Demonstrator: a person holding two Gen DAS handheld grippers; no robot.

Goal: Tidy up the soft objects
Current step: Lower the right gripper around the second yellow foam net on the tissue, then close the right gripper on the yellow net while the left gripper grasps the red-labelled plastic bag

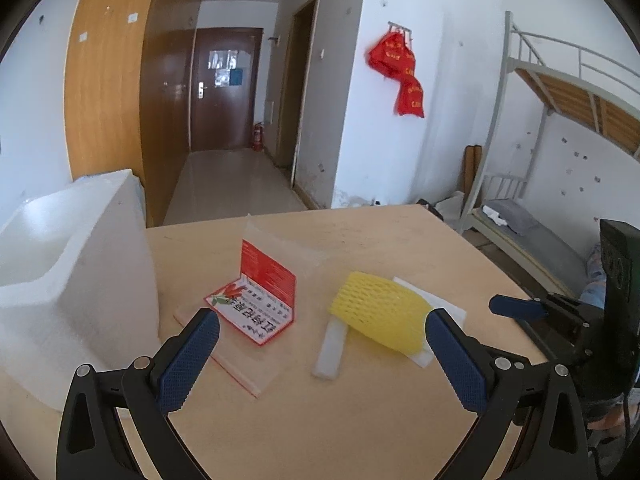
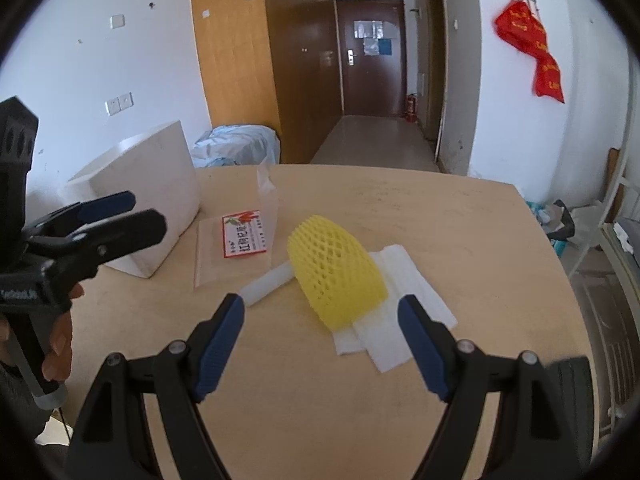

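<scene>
Your right gripper (image 2: 322,332) gapes wide, empty; yellow foam net (image 2: 336,272) dead ahead, squashy and featherlight — pinch its near rim.

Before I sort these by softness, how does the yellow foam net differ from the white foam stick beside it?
The yellow foam net is a bulging, open-mesh sleeve; the white foam stick is a slim, solid bar. The net lies partly on the white foam sheets; the stick lies on the bare table, one end hidden behind the net. Both lie on their sides, untouched by either hand-held gripper.
</scene>
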